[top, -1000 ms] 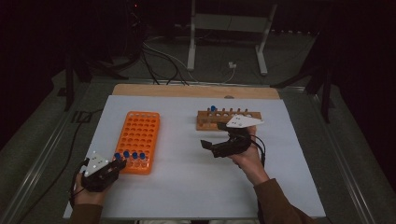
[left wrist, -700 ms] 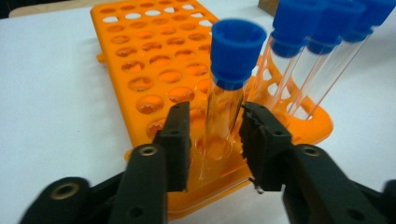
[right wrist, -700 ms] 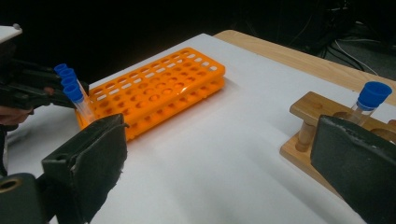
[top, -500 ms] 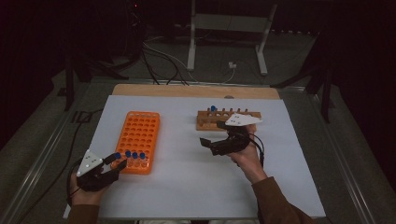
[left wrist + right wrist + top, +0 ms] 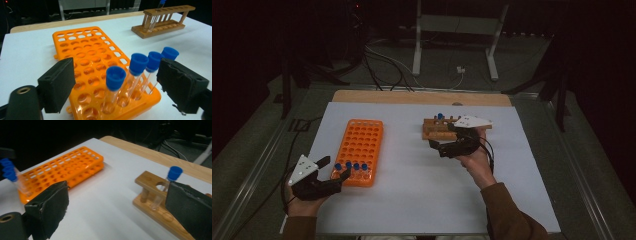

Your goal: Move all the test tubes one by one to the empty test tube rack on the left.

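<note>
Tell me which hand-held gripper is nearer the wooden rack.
Right. The right hand-held gripper sits just in front of the wooden rack, jaws open. The left hand-held gripper is across the table at the orange rack's near end.

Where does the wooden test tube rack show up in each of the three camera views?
High view: the wooden rack sits right of centre, just beyond the right gripper.
Left gripper view: top right corner, far across the white mat.
Right gripper view: lower right, partly behind the right-hand jaw.
Shared landmark: the orange rack, lying to its left in all three.
</note>
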### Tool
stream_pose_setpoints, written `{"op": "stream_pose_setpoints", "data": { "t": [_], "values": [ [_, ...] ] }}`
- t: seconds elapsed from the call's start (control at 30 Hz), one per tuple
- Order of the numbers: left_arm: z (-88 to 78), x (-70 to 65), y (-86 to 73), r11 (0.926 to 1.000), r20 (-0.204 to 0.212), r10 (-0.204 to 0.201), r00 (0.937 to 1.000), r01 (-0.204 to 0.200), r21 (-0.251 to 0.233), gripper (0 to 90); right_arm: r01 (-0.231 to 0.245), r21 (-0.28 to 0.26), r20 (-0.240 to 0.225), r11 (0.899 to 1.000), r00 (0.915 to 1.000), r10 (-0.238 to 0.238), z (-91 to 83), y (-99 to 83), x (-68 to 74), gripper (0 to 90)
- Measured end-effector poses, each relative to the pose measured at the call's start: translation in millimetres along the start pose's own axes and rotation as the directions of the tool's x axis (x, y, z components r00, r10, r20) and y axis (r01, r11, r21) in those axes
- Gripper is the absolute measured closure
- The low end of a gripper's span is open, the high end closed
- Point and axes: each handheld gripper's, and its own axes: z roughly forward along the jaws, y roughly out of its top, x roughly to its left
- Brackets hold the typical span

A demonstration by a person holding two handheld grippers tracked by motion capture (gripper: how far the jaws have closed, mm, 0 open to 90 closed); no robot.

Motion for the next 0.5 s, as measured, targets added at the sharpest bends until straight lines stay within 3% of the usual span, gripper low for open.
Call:
{"op": "stream_pose_setpoints", "data": {
  "t": [0.3, 0.5],
  "values": [
    [8.1, -5.1, 0.3, 0.9999, -0.006, -0.007, 1.0, 0.007, 0.01, 1.4, -0.032, 0.005, 0.065, 0.999, 0.9974, 0.032, 9.6, 3.7, -20.2, 5.5],
    [5.9, -4.5, 0.4, 0.9999, -0.009, 0.003, 1.0, -0.003, -0.013, 0.4, -0.058, 0.01, 0.1, 0.998, 0.9934, 0.056, 20.7, 4.7, -33.5, 6.1]
  ]
}}
